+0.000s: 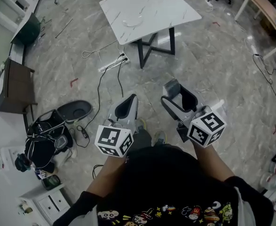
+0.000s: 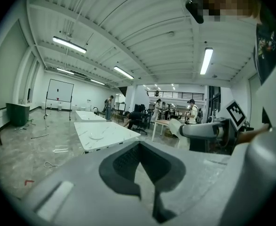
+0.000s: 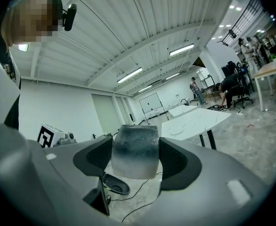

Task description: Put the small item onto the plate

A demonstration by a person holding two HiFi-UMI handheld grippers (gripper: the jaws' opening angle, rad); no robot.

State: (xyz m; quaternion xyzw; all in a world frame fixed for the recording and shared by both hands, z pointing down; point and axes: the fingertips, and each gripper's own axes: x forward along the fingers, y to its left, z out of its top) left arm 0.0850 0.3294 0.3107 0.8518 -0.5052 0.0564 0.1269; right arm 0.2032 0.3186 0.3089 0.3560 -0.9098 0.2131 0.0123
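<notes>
Clamping the small item (image 3: 134,149), right gripper (image 1: 179,98) jaws face the plate (image 1: 133,20), well ahead on the surface (image 1: 166,6); left gripper (image 1: 127,106) jaws together.

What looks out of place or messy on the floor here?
Loose cables and a power strip trail across the floor beside the table, and bags lie heaped at the left. Nothing looks spilled or broken.

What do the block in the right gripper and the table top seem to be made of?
The block, held in the right gripper, looks like grey foam or soft rubber: matt, finely grainy surface, darker toward the top; I cannot tell which. The table top looks like white marble or a marble-print board: grey veins, faint sheen.
</notes>
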